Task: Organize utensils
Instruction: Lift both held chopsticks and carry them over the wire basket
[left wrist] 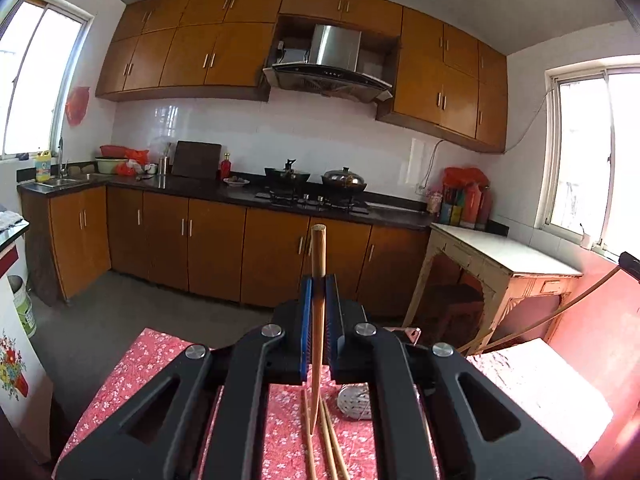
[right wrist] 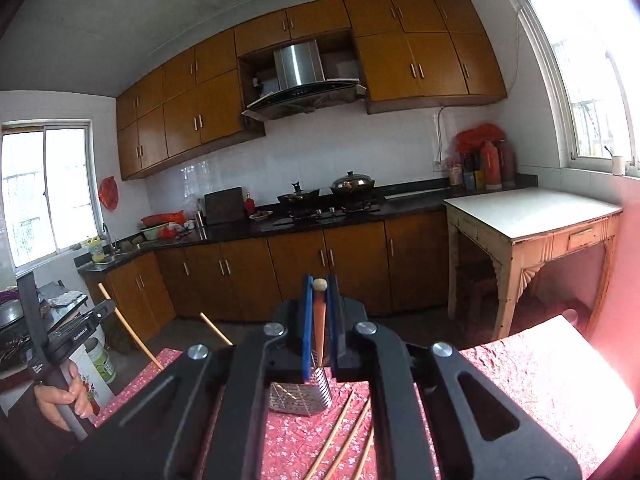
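My left gripper (left wrist: 319, 280) is shut on a wooden chopstick (left wrist: 318, 256), held upright above the red floral tablecloth (left wrist: 144, 364). More chopsticks (left wrist: 330, 444) lie on the cloth below it, next to a round metal strainer (left wrist: 354, 402). My right gripper (right wrist: 319, 284) is shut on a slotted metal spatula with an orange handle (right wrist: 319, 332); its perforated blade (right wrist: 298, 398) hangs just above the cloth. Loose chopsticks (right wrist: 340, 436) lie beside the blade. The left gripper (right wrist: 86, 328) also shows at the left of the right wrist view, with its chopstick (right wrist: 130, 328).
A white-topped wooden side table (right wrist: 532, 210) stands to the right. Dark counter with stove, wok and lidded pot (left wrist: 344, 180) runs along the far wall, over brown cabinets. A sink (left wrist: 60, 182) is at far left. A white cabinet with a flower print (left wrist: 16, 364) stands left of the table.
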A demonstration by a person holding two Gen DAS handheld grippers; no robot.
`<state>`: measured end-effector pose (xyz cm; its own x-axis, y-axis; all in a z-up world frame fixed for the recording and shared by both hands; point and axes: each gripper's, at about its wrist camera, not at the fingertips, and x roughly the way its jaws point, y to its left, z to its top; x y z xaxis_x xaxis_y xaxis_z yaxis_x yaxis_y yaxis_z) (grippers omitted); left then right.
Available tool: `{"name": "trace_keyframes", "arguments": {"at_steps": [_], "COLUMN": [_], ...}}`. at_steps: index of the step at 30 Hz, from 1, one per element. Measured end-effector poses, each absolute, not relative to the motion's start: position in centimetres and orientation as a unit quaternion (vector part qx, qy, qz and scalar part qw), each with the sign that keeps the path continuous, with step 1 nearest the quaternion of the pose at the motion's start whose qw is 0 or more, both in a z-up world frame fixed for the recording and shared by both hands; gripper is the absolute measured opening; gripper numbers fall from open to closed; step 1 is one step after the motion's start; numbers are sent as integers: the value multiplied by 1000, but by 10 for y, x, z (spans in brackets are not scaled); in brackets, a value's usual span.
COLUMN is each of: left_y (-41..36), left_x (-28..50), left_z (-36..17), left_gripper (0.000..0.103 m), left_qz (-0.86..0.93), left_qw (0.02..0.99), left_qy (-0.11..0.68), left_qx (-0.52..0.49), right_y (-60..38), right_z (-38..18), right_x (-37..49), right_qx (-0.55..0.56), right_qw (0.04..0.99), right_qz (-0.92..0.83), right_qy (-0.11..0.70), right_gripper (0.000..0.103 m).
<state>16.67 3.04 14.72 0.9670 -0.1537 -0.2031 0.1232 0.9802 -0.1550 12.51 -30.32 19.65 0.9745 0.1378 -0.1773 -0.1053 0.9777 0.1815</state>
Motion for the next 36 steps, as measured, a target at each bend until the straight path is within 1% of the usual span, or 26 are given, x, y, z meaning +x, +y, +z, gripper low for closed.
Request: {"name": "trace_keyframes", "arguments": {"at_steps": [5,10,15,19,27,36], "left_y": [1,-27,-44,-58,-65,-68], "left_x": [186,225,254,268,299,309], "left_z": [167,171,173,162,128,109], "left_gripper": [7,7,7,7,7,7], "left_qz": [-76,-66,-56,-48,-40,-44], "left_qw": [990,990,991,993,990,987], "left_qy": [81,80,69,62,106,137], "left_qx": [-83,-94,-99,-87,-88,-76], "right_y": [-278,-265,-270,-270,-278,-281], "right_z": [211,198,179,158,121,96], "right_x": [162,227,273,297,329,344], "right_qx": [83,86,107,107,128,139], "right_qw": [988,980,971,967,953,945], "right_qz": [85,94,107,106,116,113], "right_qy": [101,151,184,204,247,274], "right_gripper": [7,7,7,7,7,9]}}
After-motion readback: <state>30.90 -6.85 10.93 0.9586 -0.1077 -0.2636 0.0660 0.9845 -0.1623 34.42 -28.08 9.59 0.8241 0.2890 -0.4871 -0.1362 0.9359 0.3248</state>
